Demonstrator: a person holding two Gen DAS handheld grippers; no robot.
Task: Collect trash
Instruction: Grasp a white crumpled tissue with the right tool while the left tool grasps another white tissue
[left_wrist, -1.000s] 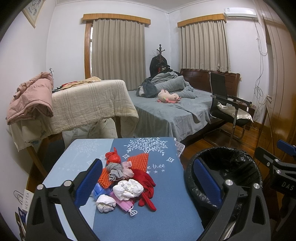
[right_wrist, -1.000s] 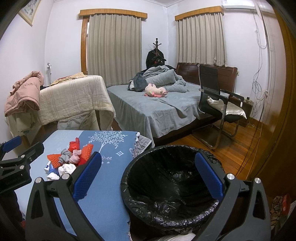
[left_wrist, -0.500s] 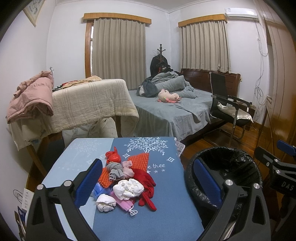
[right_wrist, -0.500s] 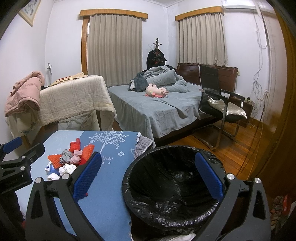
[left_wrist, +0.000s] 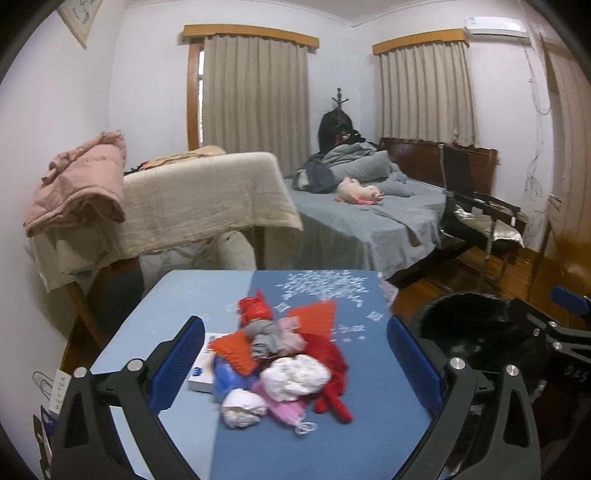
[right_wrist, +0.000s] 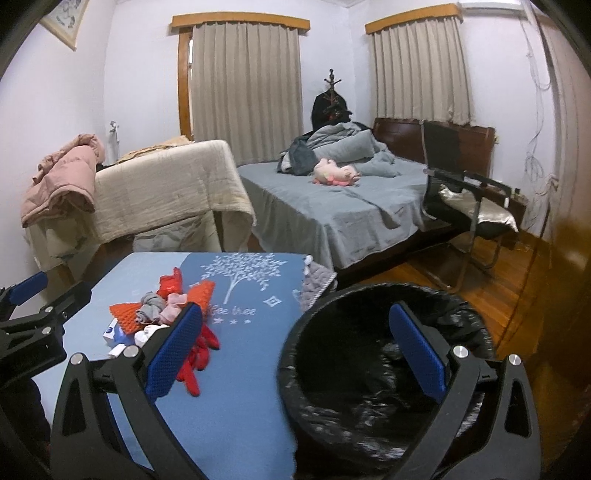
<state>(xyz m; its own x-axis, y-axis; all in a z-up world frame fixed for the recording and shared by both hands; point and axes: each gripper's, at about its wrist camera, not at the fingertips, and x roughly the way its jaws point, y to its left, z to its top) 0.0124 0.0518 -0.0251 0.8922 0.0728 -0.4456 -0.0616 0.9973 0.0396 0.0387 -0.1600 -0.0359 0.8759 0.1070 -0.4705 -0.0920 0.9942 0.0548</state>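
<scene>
Left wrist view: I'm holding my left gripper (left_wrist: 295, 354) spread wide and empty over the trash pile (left_wrist: 284, 362) lying on the blue table (left_wrist: 369, 424), with the black-lined bin (left_wrist: 465, 325) standing just right of it. Right wrist view: my right gripper (right_wrist: 295, 350) is gaping too, gripping nothing, hovering over the bin's (right_wrist: 369, 369) near rim, with the pile (right_wrist: 166, 314) sitting left on the table (right_wrist: 240, 387).

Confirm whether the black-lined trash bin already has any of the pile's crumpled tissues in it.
No: in the right wrist view the trash bin shows only bare black liner, while the crumpled tissues lie on the table.
</scene>
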